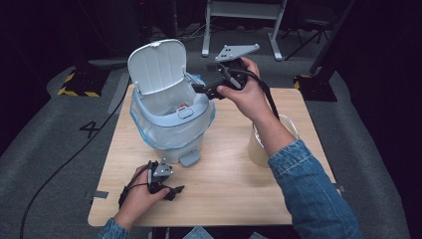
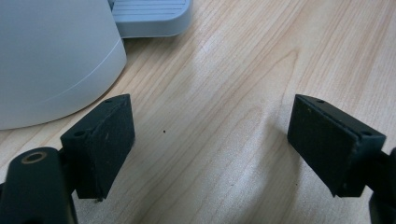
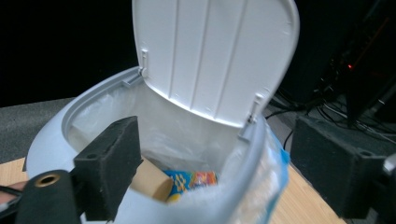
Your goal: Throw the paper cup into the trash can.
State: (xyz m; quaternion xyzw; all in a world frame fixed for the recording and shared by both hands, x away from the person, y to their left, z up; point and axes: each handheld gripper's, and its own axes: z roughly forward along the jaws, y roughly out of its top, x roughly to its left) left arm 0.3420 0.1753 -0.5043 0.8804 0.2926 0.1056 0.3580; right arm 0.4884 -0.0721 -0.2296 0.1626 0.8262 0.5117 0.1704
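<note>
A white figure "4" [image 1: 90, 129] is marked on the grey floor [image 1: 45, 149], at the left of the high view.

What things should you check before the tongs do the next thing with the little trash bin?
1. Bin lid up: ok.
2. Plastic liner folded over the rim: ok.
3. Right tongs open with nothing between them: ok.
4. Cardboard tube and colourful wrapper down inside the bin: ok.
5. Left tongs open, on the table beside the pedal: ok.
6. Room left in the bin: cannot tell.
</note>
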